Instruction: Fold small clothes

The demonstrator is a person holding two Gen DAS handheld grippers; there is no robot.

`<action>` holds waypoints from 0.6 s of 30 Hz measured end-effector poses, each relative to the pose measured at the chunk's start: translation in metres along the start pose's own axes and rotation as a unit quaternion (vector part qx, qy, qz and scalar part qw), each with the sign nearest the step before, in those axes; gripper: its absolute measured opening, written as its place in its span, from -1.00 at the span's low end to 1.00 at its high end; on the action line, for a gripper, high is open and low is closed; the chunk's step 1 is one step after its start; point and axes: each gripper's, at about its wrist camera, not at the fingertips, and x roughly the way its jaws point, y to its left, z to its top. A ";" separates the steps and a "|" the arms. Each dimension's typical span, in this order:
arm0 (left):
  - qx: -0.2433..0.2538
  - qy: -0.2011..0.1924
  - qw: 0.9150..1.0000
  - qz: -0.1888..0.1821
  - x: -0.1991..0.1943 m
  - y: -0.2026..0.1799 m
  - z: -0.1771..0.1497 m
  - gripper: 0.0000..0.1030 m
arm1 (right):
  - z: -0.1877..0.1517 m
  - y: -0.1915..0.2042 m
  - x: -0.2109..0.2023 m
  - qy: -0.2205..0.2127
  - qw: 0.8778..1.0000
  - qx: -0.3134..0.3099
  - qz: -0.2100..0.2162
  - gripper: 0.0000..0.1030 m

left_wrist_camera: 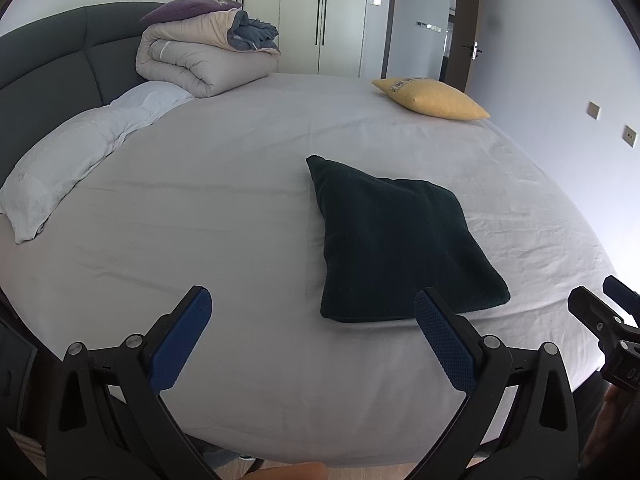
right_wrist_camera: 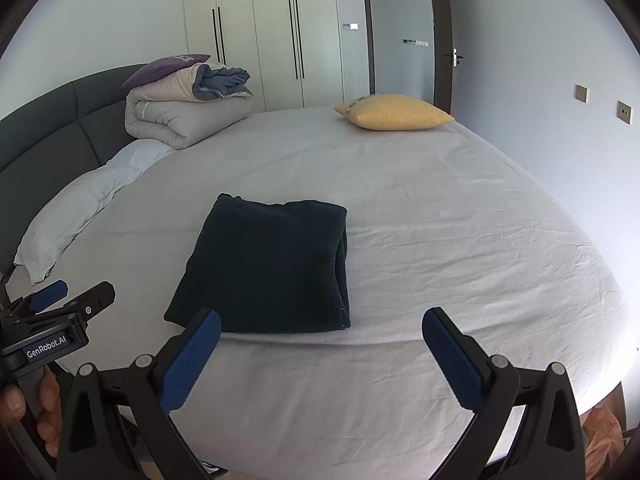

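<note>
A wide bed (right_wrist_camera: 460,240) covered by a pale grey sheet fills both views. Against its dark headboard (right_wrist_camera: 52,120), a rolled beige duvet (right_wrist_camera: 176,120) is stacked beside a white pillow (right_wrist_camera: 80,208), and a yellow cushion (right_wrist_camera: 396,114) lies at the far edge from the headboard. Nearer the foot edge, on the headboard side of the bed's middle, a dark green fleece garment (right_wrist_camera: 268,268) is seen lying flat in a compact, roughly square bundle, its layered edges stacked on the side away from the headboard.

The left gripper (left_wrist_camera: 312,336) is held just short of the bundle, jaws spread wide and empty. The right gripper (right_wrist_camera: 322,344) hovers likewise, released and gripping nothing, near the bundle's front edge.

The fold is judged essentially finished. If tidying is wanted, the layered edges should be squared and the top pressed flat with light contact, so that the thick fleece is not dragged across the sheet or sprung open.
</note>
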 end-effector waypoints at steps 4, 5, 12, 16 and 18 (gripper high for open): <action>0.000 0.000 1.000 -0.001 -0.002 -0.001 0.000 1.00 | -0.001 0.000 0.001 -0.001 1.000 -0.002 -0.001 1.00; 0.001 0.000 1.000 -0.001 -0.002 -0.001 -0.001 1.00 | -0.002 0.000 0.001 -0.001 1.000 -0.002 -0.002 1.00; 0.002 0.001 1.000 0.000 0.001 -0.002 0.000 1.00 | -0.003 0.001 0.001 -0.001 1.000 0.000 -0.001 1.00; 0.002 0.001 1.000 0.002 0.001 -0.003 -0.002 1.00 | -0.003 0.001 0.000 0.000 1.000 0.000 0.000 1.00; 0.002 0.002 1.000 0.002 0.003 -0.002 -0.002 1.00 | -0.003 0.000 0.000 0.000 1.000 0.000 0.000 1.00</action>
